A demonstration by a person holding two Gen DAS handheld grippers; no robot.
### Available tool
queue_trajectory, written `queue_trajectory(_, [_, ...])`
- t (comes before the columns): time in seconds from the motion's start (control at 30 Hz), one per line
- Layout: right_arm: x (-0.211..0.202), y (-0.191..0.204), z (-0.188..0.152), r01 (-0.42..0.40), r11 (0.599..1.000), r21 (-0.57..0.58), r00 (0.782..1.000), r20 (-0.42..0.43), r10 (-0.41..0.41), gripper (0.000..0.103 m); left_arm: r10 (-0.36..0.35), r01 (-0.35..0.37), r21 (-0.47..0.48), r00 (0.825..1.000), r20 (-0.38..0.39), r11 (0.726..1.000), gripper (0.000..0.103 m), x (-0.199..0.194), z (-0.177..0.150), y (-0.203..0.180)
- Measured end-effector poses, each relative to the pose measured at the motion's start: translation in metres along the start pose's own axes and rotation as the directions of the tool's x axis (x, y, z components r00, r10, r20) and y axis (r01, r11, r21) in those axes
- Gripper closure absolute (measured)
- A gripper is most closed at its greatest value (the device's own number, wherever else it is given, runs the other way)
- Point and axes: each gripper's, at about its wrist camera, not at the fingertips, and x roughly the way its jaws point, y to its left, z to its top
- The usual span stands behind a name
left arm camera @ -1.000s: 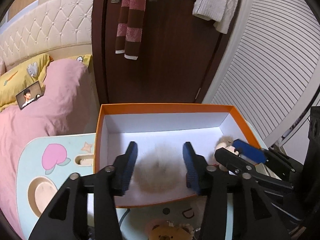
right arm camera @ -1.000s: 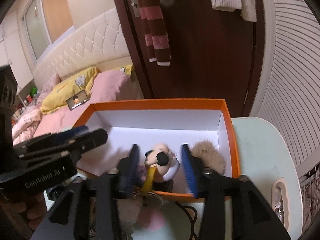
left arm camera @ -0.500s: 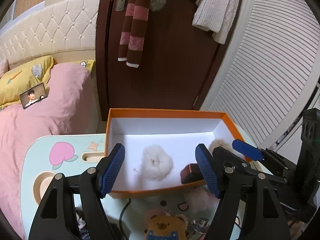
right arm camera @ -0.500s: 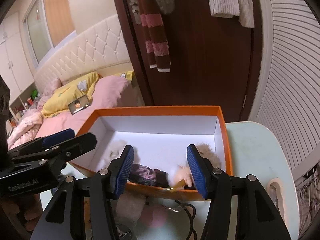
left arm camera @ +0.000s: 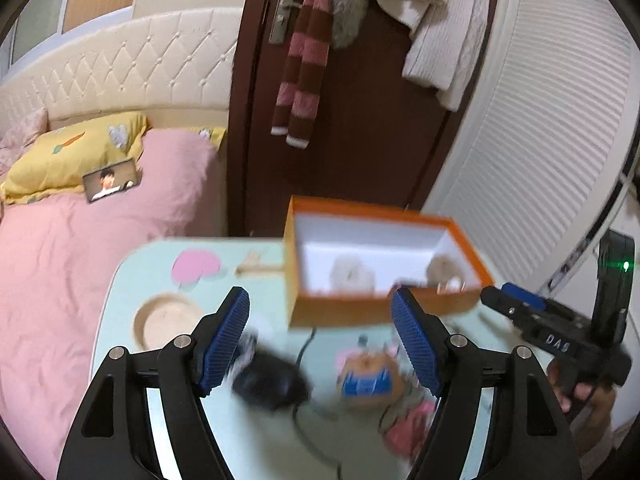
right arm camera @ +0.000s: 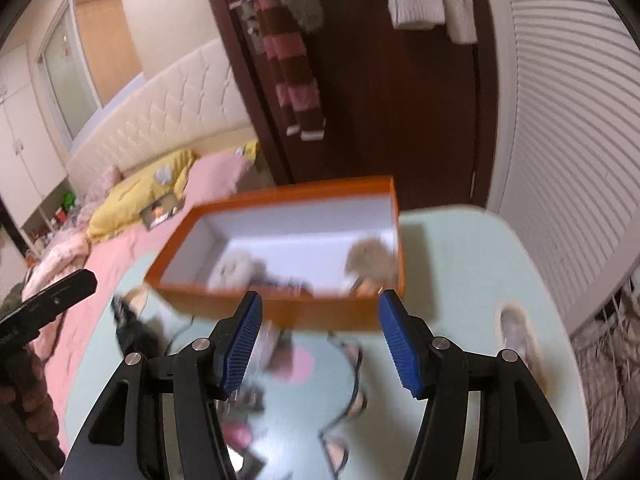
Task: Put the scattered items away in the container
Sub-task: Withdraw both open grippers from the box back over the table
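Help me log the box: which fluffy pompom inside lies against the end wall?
The tan pompom, tucked against the box's right end; the white pompom lies nearer the middle.

Desk (right arm camera: 460,264) right of the orange box (right arm camera: 280,312) lies bare; toys and a cable (right arm camera: 352,392) clutter the near side

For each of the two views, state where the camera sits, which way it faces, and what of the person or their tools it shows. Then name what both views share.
Left wrist: on the left hand-held gripper, looking down at the table; shows the right hand.
Right wrist: on the right hand-held gripper, facing the same way; shows the left one's tip.
Shared: orange box, bed, door.
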Motion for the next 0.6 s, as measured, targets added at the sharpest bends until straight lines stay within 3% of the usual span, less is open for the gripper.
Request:
queue_trajectory(0.17, [0.003,0.01,-0.036,0.002,0.999,-0.033,0.996,-0.089,-0.005,0.043,-0.01,0.011,0.004,0.995,-0.104,1.0,0.029,0.002,-0.047,-0.004])
queue_trajectory(0.43, [0.019,-0.001,-0.059,0.076,0.997,0.013,0.984,-0.162,-0.073,0.043,0.082,-0.094,-0.053,0.977,-0.198,0.994,0.029,0.025,-0.085,0.006])
queue_trajectory(0.5, [0.02,0.001,-0.06,0.116,0.993,-0.005,0.98,-0.164,-0.116,0.033,0.142,-0.148,-0.019,0.971,-0.19,0.989,0.019,0.026,-0.087,0.004])
queue_trajectory(0.53, [0.022,0.002,-0.062,0.137,0.99,-0.021,0.976,-0.168,-0.138,0.024,0.177,-0.179,0.004,0.965,-0.195,0.984,0.017,0.029,-0.088,0.003])
queue_trajectory(0.57, [0.025,0.004,-0.064,0.166,0.985,-0.043,0.969,-0.177,-0.171,0.003,0.219,-0.215,0.038,0.956,-0.196,0.976,0.016,0.031,-0.089,0.0])
queue_trajectory(0.6, [0.028,0.006,-0.067,0.194,0.979,-0.062,0.962,-0.186,-0.202,0.0,0.26,-0.249,0.079,0.948,-0.181,0.965,0.009,0.033,-0.092,-0.004])
